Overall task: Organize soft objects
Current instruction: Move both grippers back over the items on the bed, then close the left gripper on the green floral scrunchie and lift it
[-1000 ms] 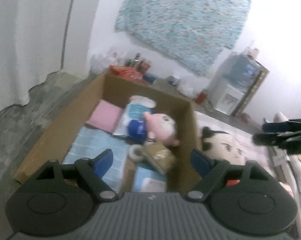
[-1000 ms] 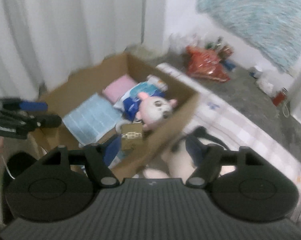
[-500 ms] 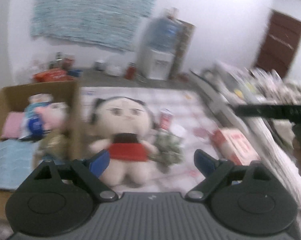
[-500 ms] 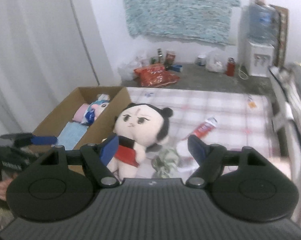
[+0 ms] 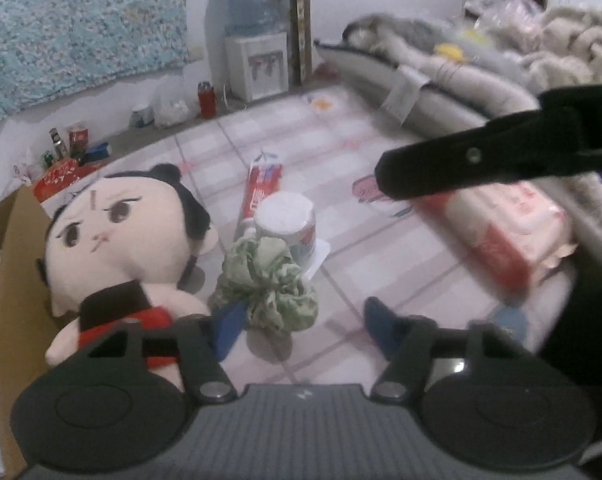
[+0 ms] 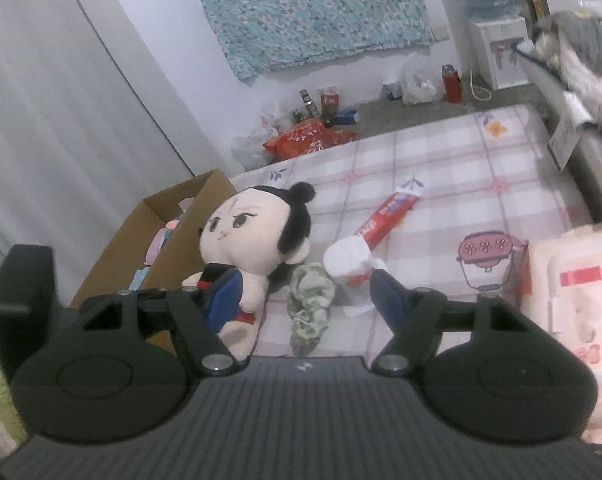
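A plush doll [image 5: 113,240] with black hair and a red top lies on the checked mat against the cardboard box [image 5: 5,264]. Beside it sit a green scrunchie [image 5: 267,284], a white roll [image 5: 287,220] and a red toothpaste tube [image 5: 261,188]. My left gripper [image 5: 305,324] hovers just short of the scrunchie, jaws closing with nothing pressed between them. My right gripper [image 6: 305,298] is also closing, over the scrunchie [image 6: 311,300] and the doll [image 6: 253,232], gripping nothing. One of its fingers [image 5: 461,160] crosses the left wrist view.
A pink and red tissue pack [image 6: 581,288] lies at the right of the mat. The box [image 6: 169,232] holds several soft items. Bottles, a red bag [image 6: 309,140] and a water dispenser [image 6: 497,48] line the far wall. Piled bedding [image 5: 501,60] rises on the right.
Both views swung from the box over to the mat, and came lower and closer to the doll and scrunchie. The left jaws have narrowed.
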The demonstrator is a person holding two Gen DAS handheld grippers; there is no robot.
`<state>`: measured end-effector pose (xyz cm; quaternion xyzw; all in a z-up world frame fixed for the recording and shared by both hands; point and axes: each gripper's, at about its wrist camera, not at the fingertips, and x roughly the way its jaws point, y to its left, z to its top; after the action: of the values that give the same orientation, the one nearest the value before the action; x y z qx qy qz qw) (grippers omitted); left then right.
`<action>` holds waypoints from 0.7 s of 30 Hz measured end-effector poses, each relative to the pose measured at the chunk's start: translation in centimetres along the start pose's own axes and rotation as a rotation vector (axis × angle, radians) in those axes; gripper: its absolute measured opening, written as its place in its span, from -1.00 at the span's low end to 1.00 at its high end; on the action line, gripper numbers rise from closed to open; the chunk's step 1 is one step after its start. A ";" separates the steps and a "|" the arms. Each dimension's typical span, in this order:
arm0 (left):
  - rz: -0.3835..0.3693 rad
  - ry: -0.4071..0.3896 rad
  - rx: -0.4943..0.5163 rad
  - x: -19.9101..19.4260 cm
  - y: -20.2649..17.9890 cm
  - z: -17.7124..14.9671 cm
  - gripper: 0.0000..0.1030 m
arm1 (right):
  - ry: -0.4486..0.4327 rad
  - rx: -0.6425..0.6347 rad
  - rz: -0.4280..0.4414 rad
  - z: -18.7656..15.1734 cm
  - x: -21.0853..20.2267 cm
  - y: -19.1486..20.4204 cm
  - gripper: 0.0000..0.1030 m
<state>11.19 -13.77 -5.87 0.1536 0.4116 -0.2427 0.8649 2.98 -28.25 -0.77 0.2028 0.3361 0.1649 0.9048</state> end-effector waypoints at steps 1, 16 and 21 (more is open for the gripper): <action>0.012 0.011 0.004 0.8 0.0 0.2 0.14 | 0.005 0.007 0.002 -0.1 0.6 -0.4 0.36; 0.060 0.059 -0.080 1.8 1.6 0.1 -0.75 | 0.129 -0.069 0.036 2.2 11.0 -2.5 0.44; 0.038 0.049 -0.126 -0.2 2.1 -0.7 -0.76 | 0.185 -0.103 0.007 1.6 14.4 -2.5 0.43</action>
<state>11.74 -11.63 -6.01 0.1127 0.4439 -0.1960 0.8671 14.86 -24.59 -8.68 0.1413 0.4085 0.2031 0.8786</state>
